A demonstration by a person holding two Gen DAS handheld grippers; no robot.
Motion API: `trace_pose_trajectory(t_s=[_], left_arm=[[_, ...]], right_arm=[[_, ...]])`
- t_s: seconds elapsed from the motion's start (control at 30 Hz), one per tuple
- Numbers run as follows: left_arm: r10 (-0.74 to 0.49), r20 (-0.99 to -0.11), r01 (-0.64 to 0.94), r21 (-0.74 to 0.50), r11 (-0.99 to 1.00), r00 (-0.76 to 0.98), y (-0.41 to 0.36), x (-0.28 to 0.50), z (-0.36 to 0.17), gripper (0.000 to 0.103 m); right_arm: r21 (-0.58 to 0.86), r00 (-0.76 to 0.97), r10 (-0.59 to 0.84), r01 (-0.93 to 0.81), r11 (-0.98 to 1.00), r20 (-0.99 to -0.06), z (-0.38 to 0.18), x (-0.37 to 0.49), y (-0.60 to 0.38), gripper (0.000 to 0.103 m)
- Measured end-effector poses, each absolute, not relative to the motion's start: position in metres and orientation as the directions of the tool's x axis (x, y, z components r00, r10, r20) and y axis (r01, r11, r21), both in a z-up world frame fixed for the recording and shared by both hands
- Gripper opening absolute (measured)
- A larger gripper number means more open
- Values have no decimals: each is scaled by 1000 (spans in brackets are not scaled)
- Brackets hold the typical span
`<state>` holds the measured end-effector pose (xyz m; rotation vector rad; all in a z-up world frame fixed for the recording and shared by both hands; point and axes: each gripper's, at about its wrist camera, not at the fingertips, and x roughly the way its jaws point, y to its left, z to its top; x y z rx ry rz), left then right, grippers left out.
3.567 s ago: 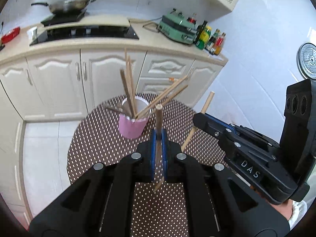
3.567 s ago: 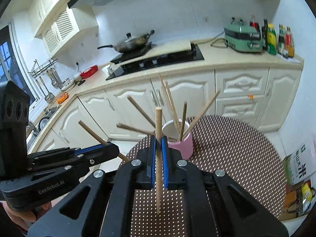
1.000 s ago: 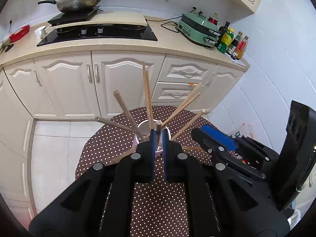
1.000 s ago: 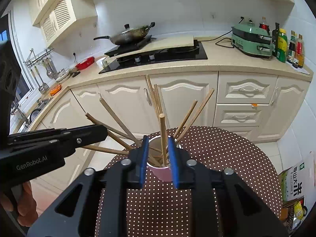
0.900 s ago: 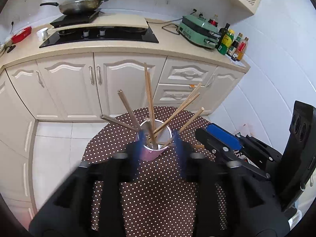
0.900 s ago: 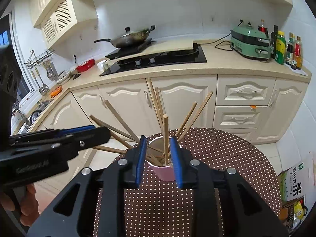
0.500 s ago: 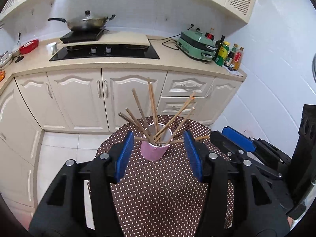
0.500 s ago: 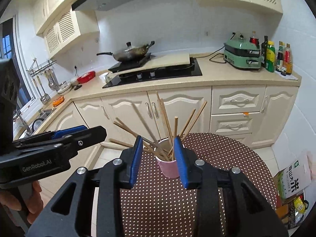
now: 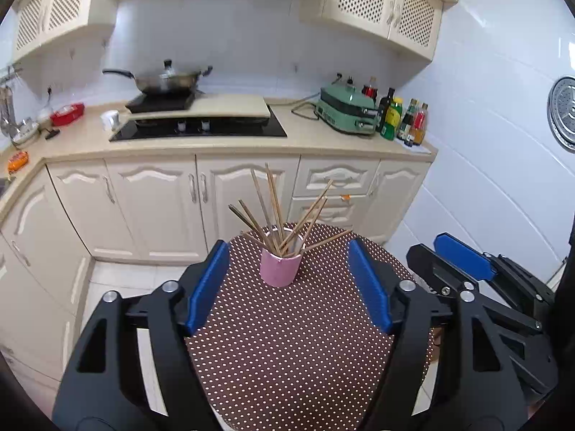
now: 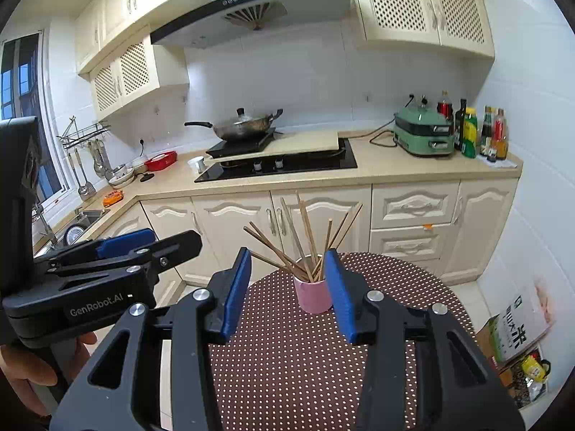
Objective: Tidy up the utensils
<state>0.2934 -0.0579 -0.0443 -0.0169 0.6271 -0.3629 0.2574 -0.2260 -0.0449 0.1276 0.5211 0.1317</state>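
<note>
Both my left gripper and right gripper have just been opening, empty; chopsticks stand in the pink cup.

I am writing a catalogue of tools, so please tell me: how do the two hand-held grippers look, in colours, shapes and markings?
Both are matte black plastic. The left hand-held gripper and the right hand-held gripper each have two angular fingers with triangular cut-outs, silver screw heads and flat blue pads. In the right wrist view, the left one's side carries white lettering "GenRobot.AI". No cables or sleeves show.
</note>
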Motion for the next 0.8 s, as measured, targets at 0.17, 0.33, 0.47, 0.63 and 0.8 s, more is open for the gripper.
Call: trace_pose_trajectory(t_s=[0.17, 0.33, 0.47, 0.63, 0.8], left_arm=[[-291, -529, 289, -89, 953, 797, -55, 262, -26, 76], [-221, -488, 226, -50, 973, 844, -58, 224, -10, 79], [-131, -442, 142, -7, 990, 887, -65, 186, 2, 84], [-71, -420, 74, -9, 997, 905, -76, 139, 11, 88], [-19, -394, 21, 1, 1000, 919, -89, 93, 21, 90]], right_arm=[[162, 876, 176, -114, 980, -449, -31, 231, -230, 51], [158, 886, 215, -163, 974, -411, -16, 204, -238, 59], [155, 887, 249, -203, 967, -390, -6, 182, -249, 63], [152, 883, 292, -252, 956, -369, 5, 145, -266, 68], [151, 882, 310, -274, 950, -354, 13, 113, -278, 73]])
